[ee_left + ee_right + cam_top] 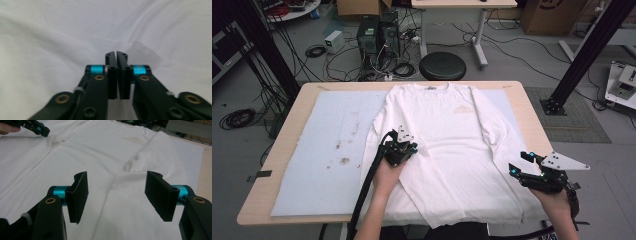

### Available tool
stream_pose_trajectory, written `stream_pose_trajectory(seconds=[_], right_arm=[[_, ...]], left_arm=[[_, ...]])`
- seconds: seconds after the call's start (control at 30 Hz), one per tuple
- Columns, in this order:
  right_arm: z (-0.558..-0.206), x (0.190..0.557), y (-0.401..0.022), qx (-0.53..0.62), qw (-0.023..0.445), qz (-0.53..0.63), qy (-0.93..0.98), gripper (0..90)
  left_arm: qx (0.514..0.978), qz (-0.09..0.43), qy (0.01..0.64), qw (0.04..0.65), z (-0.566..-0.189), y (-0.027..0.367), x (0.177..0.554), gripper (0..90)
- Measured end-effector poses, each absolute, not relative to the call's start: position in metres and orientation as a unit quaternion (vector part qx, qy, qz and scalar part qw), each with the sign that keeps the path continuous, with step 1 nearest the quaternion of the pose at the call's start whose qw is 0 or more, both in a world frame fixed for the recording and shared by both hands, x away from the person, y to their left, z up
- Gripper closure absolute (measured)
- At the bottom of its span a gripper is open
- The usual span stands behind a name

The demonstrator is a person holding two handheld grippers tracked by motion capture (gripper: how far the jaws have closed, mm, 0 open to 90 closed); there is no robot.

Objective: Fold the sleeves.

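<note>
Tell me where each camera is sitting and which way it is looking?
High view: above the person's side, looking forward and down at the table and white shirt; both forearms, left gripper and right gripper show.
Left gripper view: rides the left gripper, facing shirt cloth up close; its jaws stand together.
Right gripper view: rides the right gripper, looking across the shirt; its jaws stand wide apart.
Shared: all see the shirt; the right gripper view also catches the left gripper.
</note>
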State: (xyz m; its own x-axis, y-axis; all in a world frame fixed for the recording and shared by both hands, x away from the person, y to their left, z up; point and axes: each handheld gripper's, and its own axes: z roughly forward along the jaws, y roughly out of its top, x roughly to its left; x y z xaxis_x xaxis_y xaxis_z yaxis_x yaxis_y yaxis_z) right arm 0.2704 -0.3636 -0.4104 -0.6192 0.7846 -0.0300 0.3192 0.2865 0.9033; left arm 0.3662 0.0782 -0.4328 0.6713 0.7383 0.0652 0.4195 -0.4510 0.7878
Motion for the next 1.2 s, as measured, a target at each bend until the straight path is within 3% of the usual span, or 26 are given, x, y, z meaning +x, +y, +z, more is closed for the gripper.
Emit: stream_pose_trajectory(seconds=[0.03,0.1,0.33,0.4,0.5,0.7,0.83,0.9,1.0,1.03,1.13,1.2], right_arm=[[-0.41,0.27,-0.364,0.362,0.247,0.476,0.763,35.4],[-0.41,0.27,-0.365,0.363,0.246,0.477,0.761,35.4],[-0.41,0.269,-0.367,0.371,0.247,0.476,0.758,35.4],[-0.41,0.269,-0.366,0.37,0.246,0.475,0.76,35.4],[-0.41,0.27,-0.364,0.367,0.246,0.474,0.762,35.4],[-0.41,0.27,-0.364,0.367,0.248,0.474,0.761,35.5],[-0.411,0.27,-0.368,0.372,0.248,0.474,0.758,35.5],[-0.411,0.269,-0.369,0.374,0.249,0.474,0.757,35.5],[-0.411,0.269,-0.37,0.376,0.248,0.474,0.757,35.5],[-0.411,0.269,-0.369,0.376,0.249,0.473,0.757,35.5],[-0.411,0.268,-0.369,0.374,0.249,0.473,0.758,35.5],[-0.411,0.268,-0.368,0.375,0.248,0.473,0.758,35.5]], left_arm=[[0.824,0.203,0.354,0.394,-0.432,0.08,0.366,73.6],[0.819,0.209,0.358,0.397,-0.431,0.086,0.365,66.0],[0.81,0.213,0.397,0.376,-0.436,0.12,0.368,61.6],[0.829,0.205,0.386,0.35,-0.441,0.119,0.369,64.9],[0.84,0.223,0.363,0.337,-0.443,0.113,0.367,87.9],[0.82,0.257,0.39,0.33,-0.444,0.116,0.373,89.7],[0.805,0.246,0.383,0.381,-0.441,0.123,0.373,89.2],[0.8,0.203,0.364,0.431,-0.441,0.122,0.375,67.6],[0.831,0.193,0.335,0.4,-0.445,0.111,0.374,61.9],[0.839,0.189,0.329,0.39,-0.447,0.109,0.375,64.1],[0.843,0.201,0.329,0.375,-0.448,0.103,0.374,88.5],[0.84,0.215,0.337,0.368,-0.447,0.102,0.376,89.0]])
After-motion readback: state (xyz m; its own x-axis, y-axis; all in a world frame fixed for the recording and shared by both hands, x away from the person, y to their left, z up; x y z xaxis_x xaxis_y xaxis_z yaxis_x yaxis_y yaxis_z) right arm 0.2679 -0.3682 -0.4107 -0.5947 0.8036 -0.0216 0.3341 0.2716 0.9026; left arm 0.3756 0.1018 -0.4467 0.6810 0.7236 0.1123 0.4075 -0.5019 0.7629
